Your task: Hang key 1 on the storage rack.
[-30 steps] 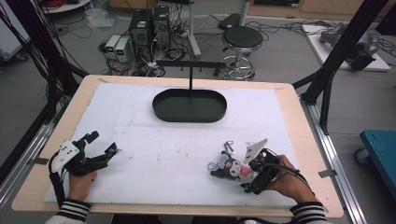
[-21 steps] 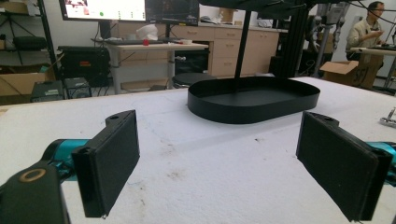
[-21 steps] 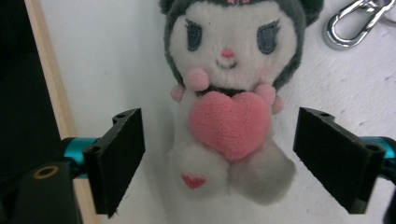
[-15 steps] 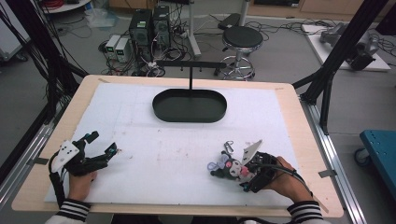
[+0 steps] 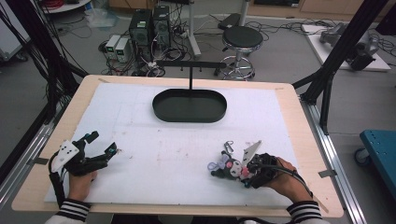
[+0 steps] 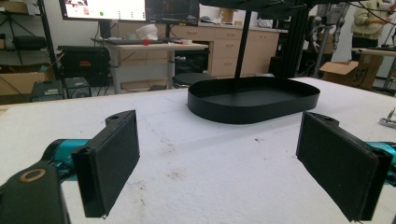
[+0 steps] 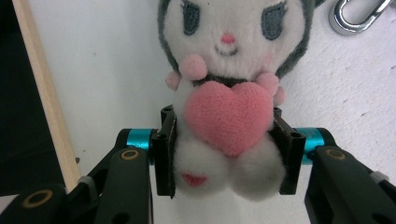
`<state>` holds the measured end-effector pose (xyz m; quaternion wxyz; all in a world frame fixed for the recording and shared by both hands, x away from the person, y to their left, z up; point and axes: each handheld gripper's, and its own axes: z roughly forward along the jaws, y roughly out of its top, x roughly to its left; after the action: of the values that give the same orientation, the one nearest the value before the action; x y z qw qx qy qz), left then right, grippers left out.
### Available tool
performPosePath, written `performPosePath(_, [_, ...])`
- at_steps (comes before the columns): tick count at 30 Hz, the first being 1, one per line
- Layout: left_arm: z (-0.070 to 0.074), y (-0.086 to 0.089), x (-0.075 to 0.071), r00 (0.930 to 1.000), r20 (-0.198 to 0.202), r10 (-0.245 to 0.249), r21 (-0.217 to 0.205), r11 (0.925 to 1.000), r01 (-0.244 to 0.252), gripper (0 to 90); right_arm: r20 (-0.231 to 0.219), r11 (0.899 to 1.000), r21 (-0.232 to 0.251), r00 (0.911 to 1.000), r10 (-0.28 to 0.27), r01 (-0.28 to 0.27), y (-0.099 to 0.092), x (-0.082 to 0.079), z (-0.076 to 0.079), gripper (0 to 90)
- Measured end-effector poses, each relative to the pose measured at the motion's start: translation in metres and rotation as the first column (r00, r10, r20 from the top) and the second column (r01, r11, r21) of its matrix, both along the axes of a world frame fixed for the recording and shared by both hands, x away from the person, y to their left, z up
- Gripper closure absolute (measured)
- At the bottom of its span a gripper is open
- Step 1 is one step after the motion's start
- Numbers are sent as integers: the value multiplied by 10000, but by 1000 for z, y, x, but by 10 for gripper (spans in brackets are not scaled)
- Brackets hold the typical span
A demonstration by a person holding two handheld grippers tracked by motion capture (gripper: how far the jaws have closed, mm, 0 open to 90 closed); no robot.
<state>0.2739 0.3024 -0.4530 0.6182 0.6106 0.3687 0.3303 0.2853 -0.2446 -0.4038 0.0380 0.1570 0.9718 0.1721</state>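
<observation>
A plush toy (image 7: 227, 42), white-faced with grey ears and a pink heart on its chest, lies on the white mat near the front right (image 5: 225, 164). My right gripper (image 7: 226, 154) has just been closing with the toy between its jaws, and both pads now press into the toy's sides at the heart. The high view shows the same gripper (image 5: 240, 173) in the person's right hand. A silver metal clasp (image 7: 357, 16) lies just past the toy's head. At the front left my left gripper (image 5: 102, 143) rests open and holds nothing (image 6: 219, 163).
A black oval tray (image 5: 161, 109) sits at the back centre of the mat, with a thin black post and crossbar (image 5: 190, 77) rising behind it. The tray's wall (image 6: 254, 109) lies ahead of the left gripper. The table's wooden edge (image 7: 44, 93) runs close beside the toy.
The right gripper's jaws have narrowed onto the plush toy. Both hands stay where they were, and the left gripper is unchanged.
</observation>
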Motion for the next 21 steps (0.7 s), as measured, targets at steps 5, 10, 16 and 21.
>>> performPosePath(5, [0, 0, 0, 10000, -2, -5, 4, 10000, 5, 137, -7, 9998, 183, 10000, -26, 26, -1, 0, 1, 537])
performPosePath(10, [0, 0, 0, 10000, 5, -13, 4, 10000, 13, 137, -27, 9984, 550, 10000, -82, 83, -3, 1, 5, 537])
performPosePath(16, [0, 0, 0, 10000, 4, -9, 4, 10000, 9, 137, 70, 9873, 1546, 9993, -375, 359, -8, 2, 14, 537])
performPosePath(21, [0, 0, 0, 10000, 0, -22, 0, 10000, 22, 137, 352, 9684, 2451, 9978, -564, 460, -10, 4, 24, 536])
